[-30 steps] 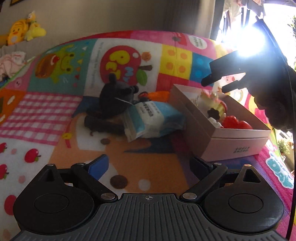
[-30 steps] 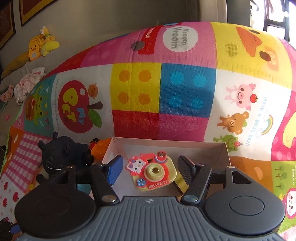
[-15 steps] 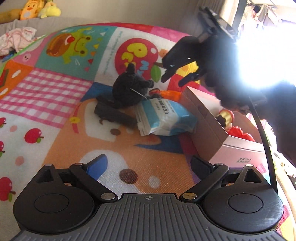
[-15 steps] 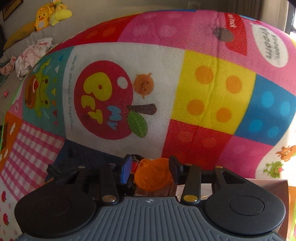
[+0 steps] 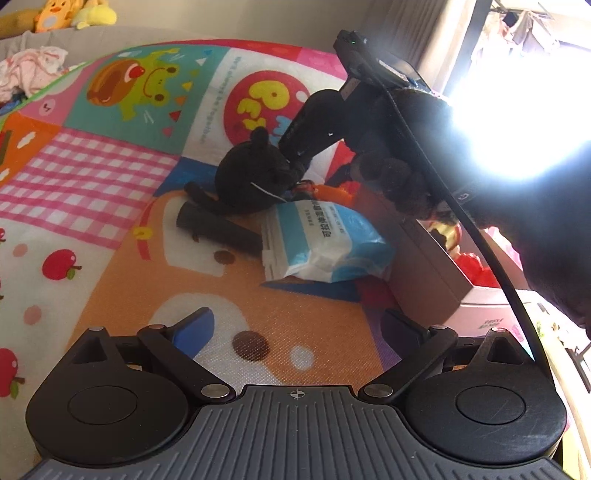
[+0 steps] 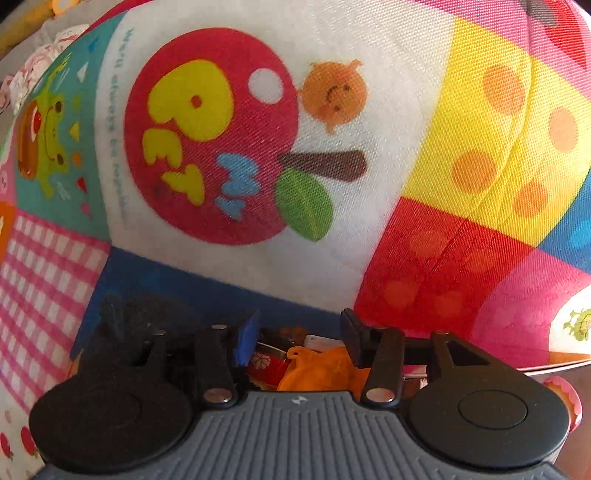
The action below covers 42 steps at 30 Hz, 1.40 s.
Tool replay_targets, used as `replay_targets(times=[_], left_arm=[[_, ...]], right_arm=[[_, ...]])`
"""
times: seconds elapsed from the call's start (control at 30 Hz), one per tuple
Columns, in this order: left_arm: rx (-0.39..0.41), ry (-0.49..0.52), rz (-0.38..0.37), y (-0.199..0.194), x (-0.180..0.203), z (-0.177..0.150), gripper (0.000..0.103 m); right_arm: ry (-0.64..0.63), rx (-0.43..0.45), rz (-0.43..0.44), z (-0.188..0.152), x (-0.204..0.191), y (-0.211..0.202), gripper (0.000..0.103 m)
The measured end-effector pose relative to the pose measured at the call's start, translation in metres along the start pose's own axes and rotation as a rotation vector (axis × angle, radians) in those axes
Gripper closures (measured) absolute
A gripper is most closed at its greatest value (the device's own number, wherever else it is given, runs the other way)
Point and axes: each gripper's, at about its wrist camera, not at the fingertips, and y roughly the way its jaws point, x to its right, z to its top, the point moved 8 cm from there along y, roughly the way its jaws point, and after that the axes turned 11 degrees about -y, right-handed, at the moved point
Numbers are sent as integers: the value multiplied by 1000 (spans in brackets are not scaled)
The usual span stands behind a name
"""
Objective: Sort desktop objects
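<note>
My left gripper [image 5: 299,328] hovers open over the colourful play mat [image 5: 110,177], nothing between its fingers. Ahead lie a black plush animal [image 5: 251,177], a dark tube-like item [image 5: 218,229], a blue and white tissue pack [image 5: 325,240] and an orange toy [image 5: 332,192]. My right gripper [image 5: 299,171] points steeply down between the plush and the box. In the right wrist view the right gripper [image 6: 297,336] has its jaws opening, and the orange toy [image 6: 321,369] lies between and under the fingers. The pads do not clamp it.
A cardboard box [image 5: 424,266] stands at the right with red toys [image 5: 476,266] inside. A small red item [image 6: 266,365] lies beside the orange toy. Plush toys [image 5: 70,18] and clothes [image 5: 33,70] sit beyond the mat's far edge. Window glare whitens the upper right.
My right gripper left the box with the pink camera toy, swung left and sank over the orange toy beside the black plush. Its jaws narrowed. The left gripper barely moved.
</note>
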Motion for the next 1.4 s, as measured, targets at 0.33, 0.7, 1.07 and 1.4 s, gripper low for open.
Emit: replay_targets(times=[0.33,0.7,1.07,1.4], left_arm=[[-20,22,-26,0,4,-3,2],[8,2,2,-3,0,0,1],[160,-90,128,-19,-35,23,1],[147,-174,93,-20,-49,27,1]], right_arm=[[-81,33,256,-58,-48,-78,57],[-237,317,35,-203,11,-214,28],[-260,350,92,-234,-21,-158,16],[-363,402,27,-214,-43,-150,16]])
